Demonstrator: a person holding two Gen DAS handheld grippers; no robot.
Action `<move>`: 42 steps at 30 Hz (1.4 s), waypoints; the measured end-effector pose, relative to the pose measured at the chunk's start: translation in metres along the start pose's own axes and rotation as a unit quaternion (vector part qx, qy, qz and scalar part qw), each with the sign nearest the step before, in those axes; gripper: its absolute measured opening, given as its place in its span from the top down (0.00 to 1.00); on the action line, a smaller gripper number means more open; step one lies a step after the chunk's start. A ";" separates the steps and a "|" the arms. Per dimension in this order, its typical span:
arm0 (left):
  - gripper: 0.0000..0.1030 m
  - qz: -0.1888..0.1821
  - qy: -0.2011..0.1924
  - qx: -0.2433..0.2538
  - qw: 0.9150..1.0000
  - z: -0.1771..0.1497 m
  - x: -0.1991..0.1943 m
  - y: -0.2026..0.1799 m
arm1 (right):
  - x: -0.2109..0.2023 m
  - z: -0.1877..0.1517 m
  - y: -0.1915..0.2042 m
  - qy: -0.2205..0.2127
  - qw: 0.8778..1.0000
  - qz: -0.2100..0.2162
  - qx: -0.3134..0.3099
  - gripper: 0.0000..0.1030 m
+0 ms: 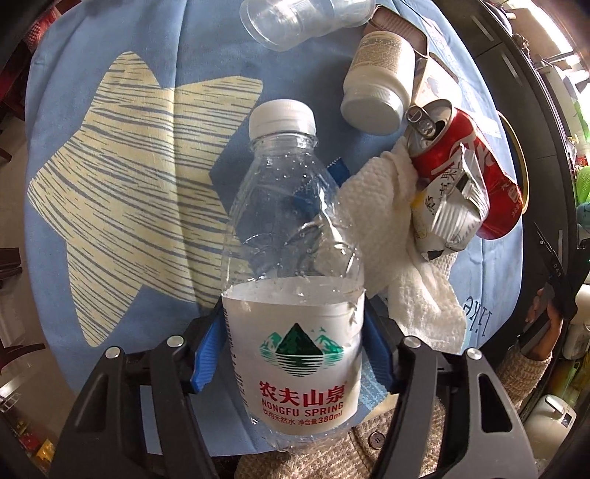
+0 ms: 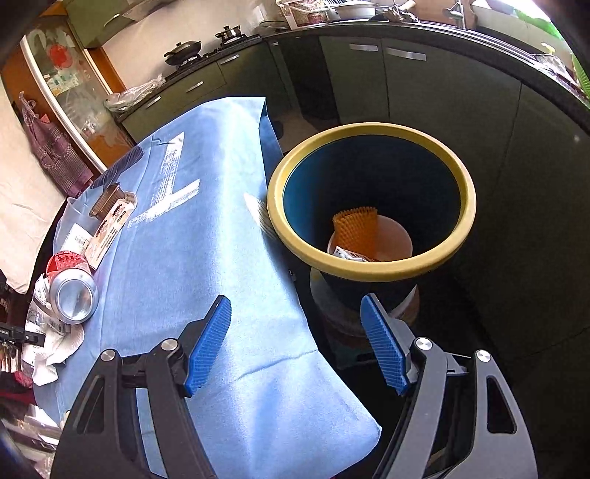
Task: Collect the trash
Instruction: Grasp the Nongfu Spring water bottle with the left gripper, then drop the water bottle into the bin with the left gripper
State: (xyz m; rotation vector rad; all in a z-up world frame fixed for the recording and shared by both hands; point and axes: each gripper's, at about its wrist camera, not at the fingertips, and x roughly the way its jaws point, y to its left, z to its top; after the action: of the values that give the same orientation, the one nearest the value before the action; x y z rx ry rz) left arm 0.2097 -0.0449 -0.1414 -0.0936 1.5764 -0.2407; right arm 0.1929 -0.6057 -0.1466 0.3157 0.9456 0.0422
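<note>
My left gripper (image 1: 293, 353) is shut on an empty clear water bottle (image 1: 291, 258) with a white cap and white label, held above the blue cloth. Beyond it lie a red soda can (image 1: 468, 162), a crumpled paper cup (image 1: 448, 217), a white paper towel (image 1: 398, 250), a white pill bottle (image 1: 379, 84) and a clear plastic cup (image 1: 298, 18). My right gripper (image 2: 295, 342) is open and empty, over the table's edge. Just ahead stands a blue trash bin (image 2: 372, 199) with a yellow rim, some trash inside. The can (image 2: 72, 287) and towel (image 2: 51, 350) show at left.
The table is covered with a light blue cloth (image 2: 206, 235) printed with a pale star (image 1: 121, 191). A small carton (image 2: 110, 217) lies at its far end. Dark kitchen cabinets (image 2: 424, 95) stand behind the bin. A person's hand (image 1: 542, 313) shows at right.
</note>
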 end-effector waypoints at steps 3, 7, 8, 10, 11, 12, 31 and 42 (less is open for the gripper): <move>0.39 0.001 -0.005 0.007 1.000 -0.004 -0.005 -0.003 | -0.001 0.000 0.001 0.000 1.000 0.001 -0.002 0.30; 0.39 0.005 -0.023 0.024 0.999 -0.008 -0.021 -0.008 | -0.002 -0.001 0.003 0.000 1.000 0.004 -0.004 0.30; 0.39 0.006 -0.027 0.028 0.999 -0.010 -0.025 -0.010 | -0.002 -0.001 0.003 0.000 1.000 0.005 -0.004 0.30; 0.39 0.008 -0.034 0.035 0.999 -0.013 -0.033 -0.013 | -0.002 -0.002 0.004 0.000 1.000 0.007 -0.005 0.30; 0.39 0.009 -0.037 0.039 0.999 -0.015 -0.036 -0.015 | -0.002 -0.002 0.004 0.000 1.000 0.007 -0.005 0.30; 0.39 0.011 -0.040 0.043 0.998 -0.016 -0.040 -0.017 | -0.002 -0.002 0.004 0.001 1.000 0.008 -0.005 0.30; 0.40 0.010 -0.091 0.095 0.991 -0.022 -0.093 -0.051 | -0.005 -0.007 0.002 0.002 1.000 0.012 -0.006 0.30; 0.39 -0.019 -0.126 0.249 0.960 0.003 -0.122 -0.202 | -0.035 -0.010 -0.016 -0.032 0.999 -0.001 0.008 0.30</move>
State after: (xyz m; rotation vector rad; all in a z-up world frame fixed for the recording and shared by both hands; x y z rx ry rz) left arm 0.1967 -0.2159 0.0207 0.2319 1.2217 -0.6249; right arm 0.1620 -0.6243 -0.1288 0.3296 0.8839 0.0230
